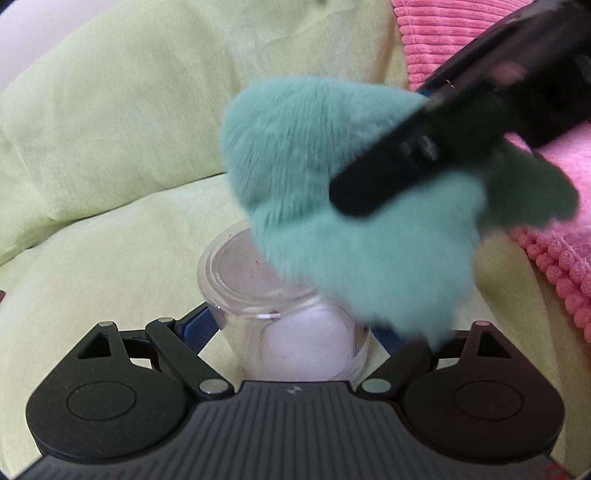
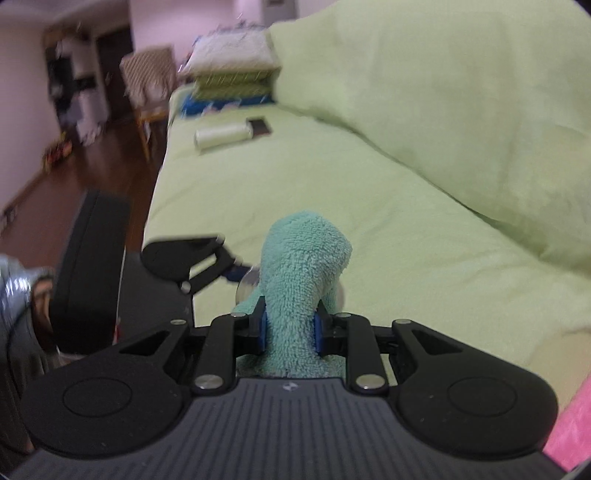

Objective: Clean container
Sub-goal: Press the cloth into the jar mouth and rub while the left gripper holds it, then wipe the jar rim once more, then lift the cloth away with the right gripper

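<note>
A clear plastic container (image 1: 258, 295) with reddish specks inside its mouth stands between the blue pads of my left gripper (image 1: 291, 328), which is shut on it. A fluffy teal cloth (image 1: 332, 184) hangs over the container's right rim, blurred. One black finger (image 1: 406, 158) of the right gripper crosses the cloth from the upper right. In the right wrist view my right gripper (image 2: 290, 330) is shut on the teal cloth (image 2: 303, 266), which bulges forward over the container's rim (image 2: 246, 285). Part of the left gripper (image 2: 184, 254) shows at the left.
Everything sits on a light green covered seat (image 2: 258, 177) with big green cushions (image 1: 147, 110) behind. A pink ribbed blanket (image 1: 461, 33) lies at the right. Farther along lie a white roll (image 2: 221, 137), a dark flat object (image 2: 260, 126) and stacked folded cloths (image 2: 232, 74). Wooden floor (image 2: 110, 158) lies beyond the left edge.
</note>
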The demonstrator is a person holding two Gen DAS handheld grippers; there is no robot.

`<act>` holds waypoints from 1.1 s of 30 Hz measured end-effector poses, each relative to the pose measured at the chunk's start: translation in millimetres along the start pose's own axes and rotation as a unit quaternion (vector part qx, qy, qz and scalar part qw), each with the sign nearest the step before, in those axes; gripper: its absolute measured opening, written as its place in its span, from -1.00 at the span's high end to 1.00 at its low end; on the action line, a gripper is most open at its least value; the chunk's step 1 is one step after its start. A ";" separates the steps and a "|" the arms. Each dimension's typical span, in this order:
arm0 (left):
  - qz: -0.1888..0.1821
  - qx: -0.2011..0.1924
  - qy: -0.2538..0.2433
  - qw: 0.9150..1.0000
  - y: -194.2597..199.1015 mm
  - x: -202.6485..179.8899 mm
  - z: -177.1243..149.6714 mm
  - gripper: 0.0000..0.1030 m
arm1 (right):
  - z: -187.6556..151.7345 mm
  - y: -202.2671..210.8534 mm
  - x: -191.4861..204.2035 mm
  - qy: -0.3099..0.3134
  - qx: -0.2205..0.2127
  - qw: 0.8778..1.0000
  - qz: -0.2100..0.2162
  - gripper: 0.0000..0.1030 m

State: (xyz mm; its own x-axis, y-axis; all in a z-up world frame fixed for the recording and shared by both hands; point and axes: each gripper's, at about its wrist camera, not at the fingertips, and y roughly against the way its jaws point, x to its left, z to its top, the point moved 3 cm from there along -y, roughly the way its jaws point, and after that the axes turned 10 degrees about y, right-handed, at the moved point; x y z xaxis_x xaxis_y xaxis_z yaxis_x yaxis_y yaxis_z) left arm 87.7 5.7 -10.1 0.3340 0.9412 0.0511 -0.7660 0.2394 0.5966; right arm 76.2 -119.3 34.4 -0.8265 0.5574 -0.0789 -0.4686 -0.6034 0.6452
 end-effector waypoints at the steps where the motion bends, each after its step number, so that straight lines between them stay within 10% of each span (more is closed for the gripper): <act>1: 0.001 -0.001 -0.002 1.000 0.4 -0.3 0.1 -0.70 | 1.0 -4.8 0.3 0.003 0.004 1.000 0.000 0.61; 16: 0.006 -0.006 -0.008 1.000 -6.4 -9.8 -7.0 -0.69 | 18.6 -38.6 -16.4 0.040 -0.013 0.998 -0.037 0.61; 26: 0.007 -0.013 -0.020 1.000 -3.2 -14.5 -15.1 -0.70 | 10.8 -25.6 -56.3 -0.089 -0.054 0.992 -0.077 0.61; 33: 0.003 -0.009 -0.013 1.000 -4.1 -13.3 -17.1 -0.70 | 7.8 16.7 -47.5 -0.042 -0.051 0.998 -0.021 0.61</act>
State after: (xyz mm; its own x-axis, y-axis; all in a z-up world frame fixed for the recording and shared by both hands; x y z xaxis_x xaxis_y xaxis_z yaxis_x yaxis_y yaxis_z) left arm 77.0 -3.7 -26.9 0.3435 0.9361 0.0755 -0.7776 0.2384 0.5817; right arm 110.0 -151.4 54.8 -0.7780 0.6272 -0.0375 -0.5353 -0.6303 0.5623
